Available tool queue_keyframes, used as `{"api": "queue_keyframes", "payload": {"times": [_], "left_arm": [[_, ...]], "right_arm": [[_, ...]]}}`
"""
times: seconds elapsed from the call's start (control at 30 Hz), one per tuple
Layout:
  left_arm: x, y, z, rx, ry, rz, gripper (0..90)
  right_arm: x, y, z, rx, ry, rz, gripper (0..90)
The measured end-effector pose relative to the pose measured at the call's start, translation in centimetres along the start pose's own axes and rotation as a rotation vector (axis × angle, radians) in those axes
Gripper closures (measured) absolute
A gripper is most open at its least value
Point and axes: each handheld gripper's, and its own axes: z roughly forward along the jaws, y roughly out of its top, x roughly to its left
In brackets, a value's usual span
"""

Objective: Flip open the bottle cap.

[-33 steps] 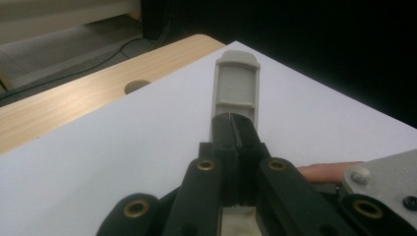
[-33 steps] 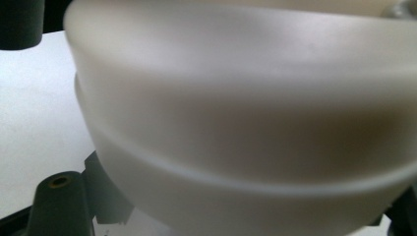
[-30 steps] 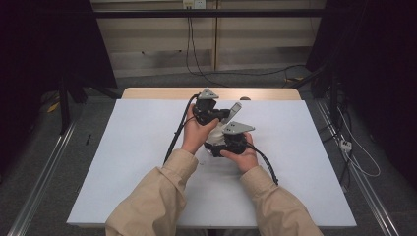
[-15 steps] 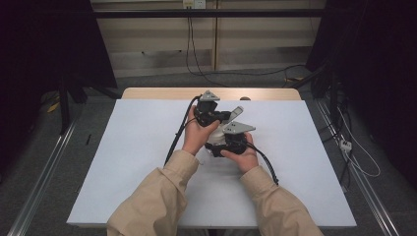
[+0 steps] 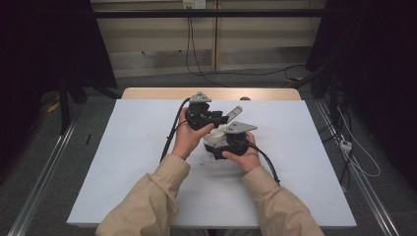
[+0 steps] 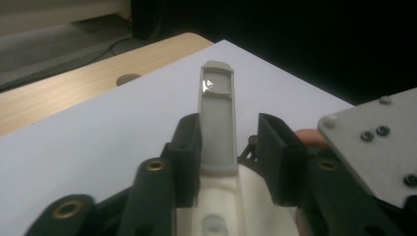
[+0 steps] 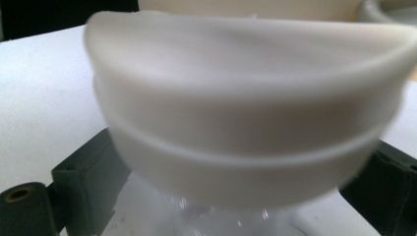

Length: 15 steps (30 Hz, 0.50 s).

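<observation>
The right tongs (image 5: 221, 142) clamp a smooth, rounded white plastic container (image 7: 246, 123) by its ribbed lid, both just above the matte white surface (image 5: 123, 172). From its top a flat grey flip-up tab (image 6: 216, 123) rises between the left tongs (image 6: 228, 147), whose black jaws have just been opening; one touches it, the other stands clear.

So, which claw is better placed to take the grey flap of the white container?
Left. Its claw, jaws just opened, already stands on both sides of the raised grey flap. The right claw, jaws also just opened, sits low around the white container.
</observation>
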Motion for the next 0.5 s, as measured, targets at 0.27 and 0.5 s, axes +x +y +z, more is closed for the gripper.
{"api": "queue_keyframes", "payload": {"times": [0.27, 0.5], "left_arm": [[0.4, -1.8, -3.2, 0.020, 0.015, 0.001, 36.9], [0.4, -3.9, -5.3, 0.026, 0.053, 0.015, 23.2]], "right_arm": [[0.1, -0.7, -2.3, 0.014, -0.003, 0.014, 7.0], [0.4, -1.3, -4.3, 0.014, -0.007, 0.013, 7.4]]}}
